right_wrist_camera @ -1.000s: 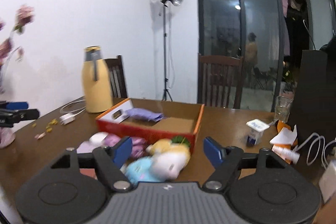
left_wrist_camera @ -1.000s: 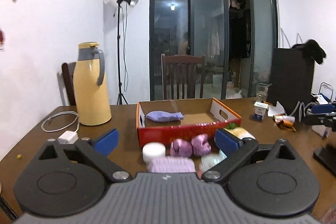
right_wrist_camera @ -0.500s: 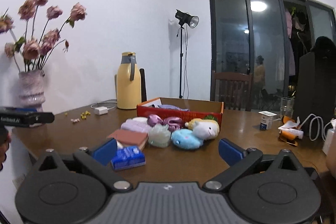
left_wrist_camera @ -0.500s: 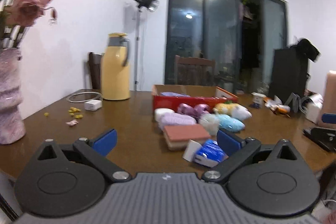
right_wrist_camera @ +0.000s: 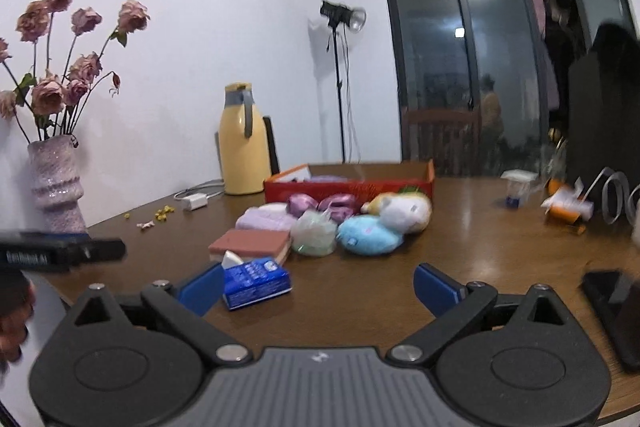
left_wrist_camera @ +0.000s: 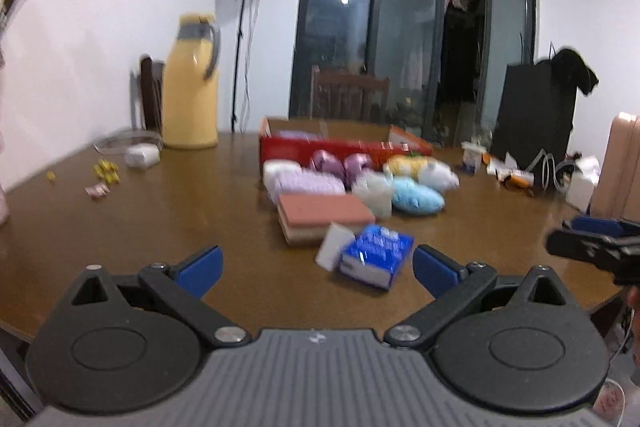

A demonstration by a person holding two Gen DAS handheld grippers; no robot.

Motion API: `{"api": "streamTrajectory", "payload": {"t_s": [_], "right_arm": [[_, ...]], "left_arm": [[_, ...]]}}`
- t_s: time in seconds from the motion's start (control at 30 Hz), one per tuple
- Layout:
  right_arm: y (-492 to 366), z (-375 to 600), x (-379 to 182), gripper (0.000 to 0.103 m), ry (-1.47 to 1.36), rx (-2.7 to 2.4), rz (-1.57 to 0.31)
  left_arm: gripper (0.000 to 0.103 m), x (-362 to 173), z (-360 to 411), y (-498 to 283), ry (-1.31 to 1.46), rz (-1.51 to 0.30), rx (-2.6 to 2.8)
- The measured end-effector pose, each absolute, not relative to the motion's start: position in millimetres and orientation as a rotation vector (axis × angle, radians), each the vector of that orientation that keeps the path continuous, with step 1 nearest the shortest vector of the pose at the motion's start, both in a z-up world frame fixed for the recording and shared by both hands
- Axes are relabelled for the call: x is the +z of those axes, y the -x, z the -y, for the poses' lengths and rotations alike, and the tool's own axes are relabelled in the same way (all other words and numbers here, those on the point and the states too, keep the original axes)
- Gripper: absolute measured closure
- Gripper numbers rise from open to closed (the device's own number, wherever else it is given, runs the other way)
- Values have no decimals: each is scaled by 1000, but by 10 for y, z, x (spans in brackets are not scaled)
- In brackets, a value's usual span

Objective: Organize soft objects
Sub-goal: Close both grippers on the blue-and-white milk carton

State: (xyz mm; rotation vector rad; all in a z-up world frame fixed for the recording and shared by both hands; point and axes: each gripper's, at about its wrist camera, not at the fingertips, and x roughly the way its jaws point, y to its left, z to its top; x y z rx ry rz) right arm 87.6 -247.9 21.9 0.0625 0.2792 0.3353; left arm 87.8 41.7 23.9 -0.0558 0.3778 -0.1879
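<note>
A red cardboard box (left_wrist_camera: 344,147) (right_wrist_camera: 352,183) stands mid-table with a purple soft item inside. In front of it lie a lilac towel (left_wrist_camera: 308,183), two purple bows (left_wrist_camera: 344,163), a yellow-and-white plush (left_wrist_camera: 424,171), a light blue plush (left_wrist_camera: 416,201) (right_wrist_camera: 368,235), a pale mesh pouf (right_wrist_camera: 314,233), a pink sponge block (left_wrist_camera: 324,215) and a blue tissue pack (left_wrist_camera: 376,257) (right_wrist_camera: 256,281). My left gripper (left_wrist_camera: 316,267) and my right gripper (right_wrist_camera: 318,285) are both open and empty, held back over the table's near edge.
A yellow thermos (left_wrist_camera: 192,107) and white charger (left_wrist_camera: 142,155) stand at the back left. A vase of dried roses (right_wrist_camera: 56,183) is at the left edge. A phone (right_wrist_camera: 616,303), cables and small packets (right_wrist_camera: 568,207) lie at the right.
Both grippers have pulled back from close to the box to the near table edge. The whole pile now shows in front of them. Both stayed open and empty.
</note>
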Motion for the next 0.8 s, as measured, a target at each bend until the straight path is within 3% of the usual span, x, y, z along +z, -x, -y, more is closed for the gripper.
{"api": "streamTrajectory", "payload": {"t_s": [0.07, 0.13, 0.27, 0.37, 0.43, 0.5, 0.57, 0.63, 0.8], "right_arm": [[-1063, 2394, 137, 4, -67, 358, -309], [-1249, 2298, 73, 6, -68, 386, -327], [-1758, 2088, 53, 24, -67, 444, -401], [-2165, 1944, 69, 32, -101, 507, -460], [-2416, 1861, 36, 46, -128, 546, -522], [-2596, 1816, -24, 67, -158, 564, -578], [-2606, 1814, -77, 74, -177, 569, -594], [-2475, 1877, -83, 76, -175, 564, -600], [-1977, 2134, -77, 78, -248, 531, -619]], "left_arm": [[2, 154, -383, -1012, 62, -418, -198], [11, 85, -358, -1154, 89, -463, -221], [40, -15, -332, -1487, 207, -576, -294], [53, -65, -310, -1697, 267, -620, -326], [59, -93, -326, -1848, 310, -645, -335], [68, -109, -346, -1961, 347, -665, -348], [69, -104, -362, -2007, 366, -670, -349], [77, -102, -360, -2009, 363, -668, -356], [75, -99, -273, -1933, 365, -678, -399]]}}
